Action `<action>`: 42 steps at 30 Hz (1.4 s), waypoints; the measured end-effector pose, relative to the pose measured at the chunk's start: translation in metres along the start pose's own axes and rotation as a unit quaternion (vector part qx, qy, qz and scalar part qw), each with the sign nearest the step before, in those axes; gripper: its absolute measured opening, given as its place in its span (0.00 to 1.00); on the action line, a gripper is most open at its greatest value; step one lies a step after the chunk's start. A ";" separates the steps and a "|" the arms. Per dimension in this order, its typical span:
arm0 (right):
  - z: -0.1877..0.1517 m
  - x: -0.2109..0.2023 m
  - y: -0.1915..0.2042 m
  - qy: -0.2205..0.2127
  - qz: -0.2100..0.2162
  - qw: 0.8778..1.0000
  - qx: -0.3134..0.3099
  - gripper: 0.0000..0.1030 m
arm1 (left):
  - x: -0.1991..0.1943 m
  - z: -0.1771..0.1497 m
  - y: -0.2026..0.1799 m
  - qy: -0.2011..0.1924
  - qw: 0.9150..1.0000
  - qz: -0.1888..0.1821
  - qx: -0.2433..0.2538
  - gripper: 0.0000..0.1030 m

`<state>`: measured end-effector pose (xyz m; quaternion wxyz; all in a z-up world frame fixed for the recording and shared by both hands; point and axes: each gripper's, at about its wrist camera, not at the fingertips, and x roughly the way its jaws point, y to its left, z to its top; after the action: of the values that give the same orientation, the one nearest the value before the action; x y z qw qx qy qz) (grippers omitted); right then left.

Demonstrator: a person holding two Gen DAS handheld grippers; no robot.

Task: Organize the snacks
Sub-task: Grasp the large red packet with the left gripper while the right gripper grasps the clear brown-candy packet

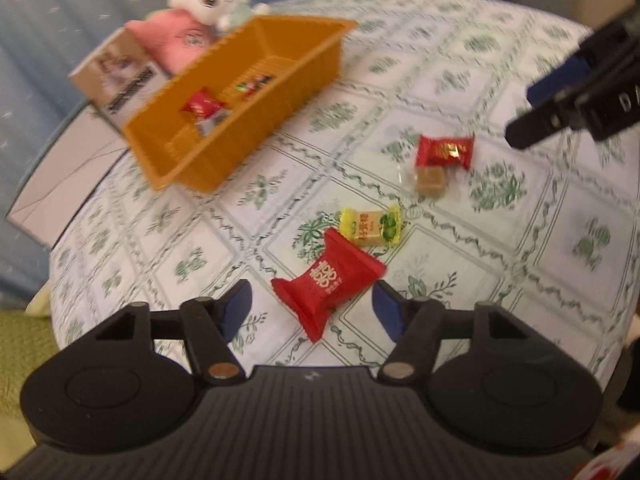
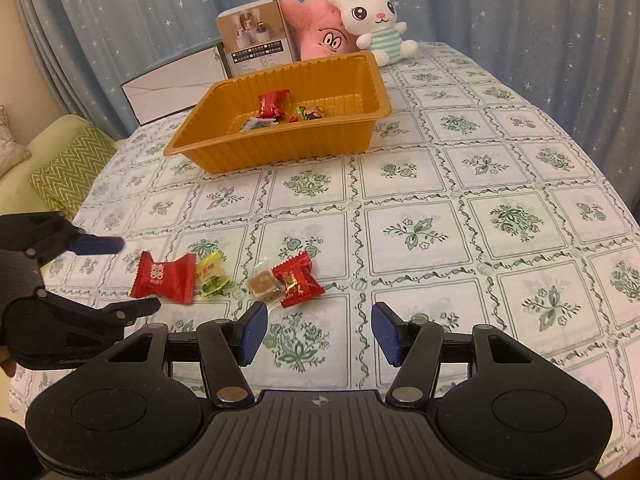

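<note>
Several wrapped candies lie on the floral tablecloth: a large red candy (image 1: 328, 284) (image 2: 164, 278), a yellow one (image 1: 372, 226) (image 2: 212, 276), a brown cube in clear wrap (image 1: 430, 178) (image 2: 262, 286) and a small red candy (image 1: 444, 152) (image 2: 296, 280). My left gripper (image 1: 312, 304) (image 2: 136, 274) is open and straddles the large red candy without its pads pressing on it. Just in front of the small red candy and brown cube, my right gripper (image 2: 318, 324) (image 1: 528, 114) is open and holds nothing. The orange tray (image 1: 240, 140) (image 2: 280, 148) farther back holds a few candies.
Behind the tray stand a cardboard box (image 2: 252, 36), a pink plush (image 2: 320, 36) and a white rabbit plush (image 2: 376, 20). A white box (image 2: 168, 88) sits at the table's far left edge. A sofa with a green cushion (image 2: 68, 168) lies beyond the left edge.
</note>
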<state>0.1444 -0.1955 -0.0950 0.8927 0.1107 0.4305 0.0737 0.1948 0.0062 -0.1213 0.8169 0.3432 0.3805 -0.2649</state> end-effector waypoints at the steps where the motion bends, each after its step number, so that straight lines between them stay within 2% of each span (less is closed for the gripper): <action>1: 0.001 0.002 -0.001 0.001 0.000 1.000 0.000 0.56 | 0.004 0.001 0.001 0.002 1.000 -0.006 0.011 0.58; 6: 0.003 0.013 -0.004 0.006 -0.002 1.000 0.007 0.56 | 0.018 0.007 0.004 0.009 0.998 -0.030 0.054 0.48; 9: 0.003 0.016 -0.006 0.007 -0.001 1.000 0.007 0.56 | 0.021 0.009 0.008 0.010 0.998 -0.041 0.050 0.46; 14: 0.005 0.022 -0.008 0.005 0.005 1.000 -0.005 0.56 | 0.020 0.004 0.007 0.022 0.998 -0.045 0.023 0.26; 18: 0.006 0.026 -0.004 0.001 0.018 1.000 -0.020 0.56 | 0.015 -0.005 0.012 0.017 0.997 -0.041 -0.057 0.24; 22: 0.005 0.032 0.011 -0.001 0.056 0.996 -0.064 0.56 | 0.009 -0.013 0.020 0.012 0.988 -0.038 -0.148 0.23; 24: 0.004 0.036 0.018 0.003 0.077 0.994 -0.076 0.56 | 0.007 -0.017 0.022 0.009 0.983 -0.033 -0.179 0.23; 27: 0.003 0.045 0.029 0.006 0.087 0.992 -0.093 0.56 | 0.005 -0.020 0.023 0.002 0.978 -0.032 -0.207 0.23; 30: 0.005 0.056 0.034 0.007 0.087 0.991 -0.106 0.55 | 0.004 -0.021 0.023 -0.004 0.976 -0.031 -0.214 0.23; 32: 0.006 0.063 0.037 0.008 0.082 0.990 -0.119 0.49 | 0.004 -0.023 0.023 -0.007 0.975 -0.031 -0.219 0.24; 33: 0.007 0.067 0.039 0.012 0.077 0.989 -0.125 0.42 | 0.005 -0.023 0.023 -0.008 0.975 -0.030 -0.221 0.25; 34: 0.007 0.069 0.040 0.015 0.071 0.988 -0.133 0.38 | 0.005 -0.024 0.023 -0.009 0.975 -0.030 -0.222 0.26; 36: 0.007 0.075 0.042 0.017 0.057 0.987 -0.149 0.38 | 0.006 -0.025 0.022 -0.010 0.975 -0.029 -0.222 0.30; 42: 0.003 0.084 0.050 0.012 0.049 0.980 -0.193 0.37 | 0.008 -0.026 0.019 -0.015 0.977 -0.019 -0.212 0.37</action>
<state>0.1968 -0.1287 -0.1433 0.8874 -0.0430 0.4128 0.2006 0.2011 0.0366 -0.1333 0.8714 0.1509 0.4223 -0.1987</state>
